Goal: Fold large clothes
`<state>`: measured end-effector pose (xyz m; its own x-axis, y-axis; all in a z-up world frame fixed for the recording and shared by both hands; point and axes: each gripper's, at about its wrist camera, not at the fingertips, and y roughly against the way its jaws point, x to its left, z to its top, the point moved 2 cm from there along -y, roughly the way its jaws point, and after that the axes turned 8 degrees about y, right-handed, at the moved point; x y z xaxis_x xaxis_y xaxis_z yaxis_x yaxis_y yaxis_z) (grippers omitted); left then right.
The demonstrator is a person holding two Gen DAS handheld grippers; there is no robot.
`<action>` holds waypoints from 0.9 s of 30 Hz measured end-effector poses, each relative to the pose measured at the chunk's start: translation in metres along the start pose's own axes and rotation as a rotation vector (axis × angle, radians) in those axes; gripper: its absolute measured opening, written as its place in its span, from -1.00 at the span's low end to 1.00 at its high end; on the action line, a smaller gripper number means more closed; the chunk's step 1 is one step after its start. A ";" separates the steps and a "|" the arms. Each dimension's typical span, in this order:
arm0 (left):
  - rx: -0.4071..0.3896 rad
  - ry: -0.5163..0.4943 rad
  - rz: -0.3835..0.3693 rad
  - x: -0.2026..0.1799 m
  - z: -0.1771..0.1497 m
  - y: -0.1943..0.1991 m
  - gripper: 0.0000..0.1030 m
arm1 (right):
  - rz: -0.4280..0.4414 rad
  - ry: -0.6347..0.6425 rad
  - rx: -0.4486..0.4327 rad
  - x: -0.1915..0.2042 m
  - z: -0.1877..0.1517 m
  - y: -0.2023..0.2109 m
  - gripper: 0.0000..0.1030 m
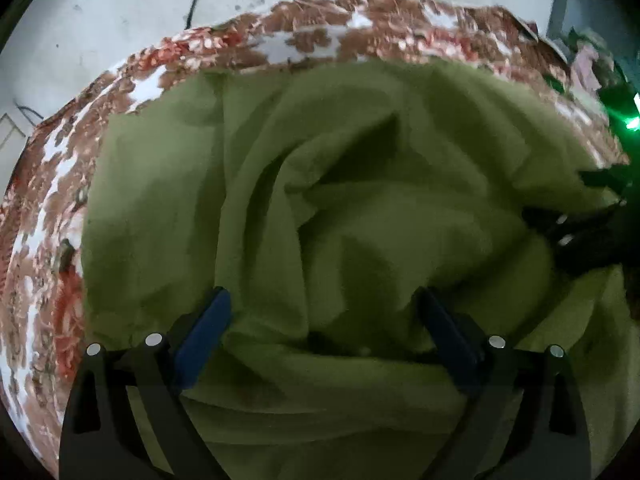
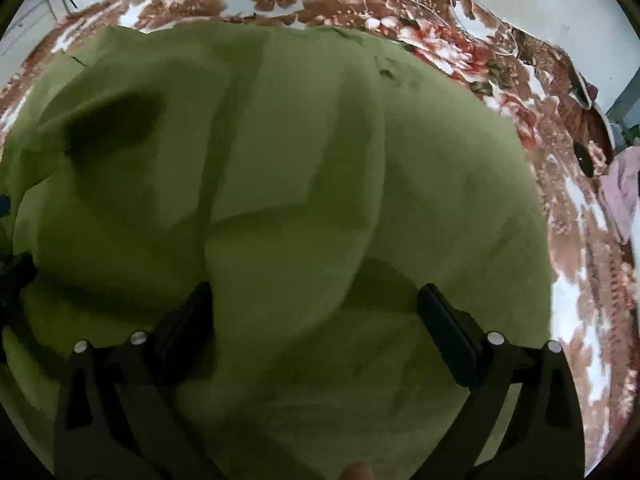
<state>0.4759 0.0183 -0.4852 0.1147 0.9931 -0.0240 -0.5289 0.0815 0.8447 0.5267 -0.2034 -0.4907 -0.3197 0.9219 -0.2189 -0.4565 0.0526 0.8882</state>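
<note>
Left wrist view: left gripper (image 1: 322, 312) jaws spread over rumpled green garment (image 1: 360, 208); soft, light, floppy; right gripper (image 2: 316, 308) likewise spread; pinch a raised fold between the jaws.

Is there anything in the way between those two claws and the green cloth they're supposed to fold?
Nothing visible. The left gripper and right gripper both stand open right over the green cloth, which fills the gap between their fingers. It lies crumpled on a flowered bedspread.
</note>
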 end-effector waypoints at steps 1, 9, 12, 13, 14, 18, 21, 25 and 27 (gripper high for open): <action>0.010 -0.024 0.005 0.000 -0.003 -0.001 0.83 | -0.008 0.020 -0.026 -0.004 -0.004 0.001 0.90; -0.045 -0.025 -0.022 -0.005 0.005 0.051 0.81 | 0.032 -0.020 -0.070 -0.012 -0.003 0.054 0.91; -0.098 0.019 -0.086 -0.010 0.012 0.079 0.88 | 0.072 0.000 -0.117 0.003 -0.003 0.090 0.91; -0.103 0.029 -0.110 -0.014 0.012 0.084 0.89 | 0.080 0.009 -0.116 0.008 -0.005 0.093 0.91; -0.104 0.028 -0.117 -0.019 0.010 0.083 0.89 | 0.081 0.024 -0.110 0.015 -0.008 0.093 0.90; -0.053 -0.001 -0.109 -0.031 -0.007 0.055 0.89 | 0.069 0.039 -0.050 0.031 -0.026 0.070 0.90; 0.002 -0.010 -0.075 -0.029 -0.024 0.030 0.89 | 0.051 0.049 -0.016 0.038 -0.040 0.049 0.90; 0.047 0.044 -0.115 -0.017 -0.042 0.007 0.91 | 0.040 0.036 -0.026 0.043 -0.053 0.038 0.90; 0.035 0.040 -0.127 -0.016 -0.047 0.003 0.91 | 0.028 0.038 -0.027 0.045 -0.057 0.035 0.90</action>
<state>0.4331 0.0064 -0.5075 0.1445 0.9777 -0.1524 -0.4825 0.2040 0.8518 0.4492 -0.1818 -0.4921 -0.3639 0.9075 -0.2097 -0.4694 0.0158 0.8828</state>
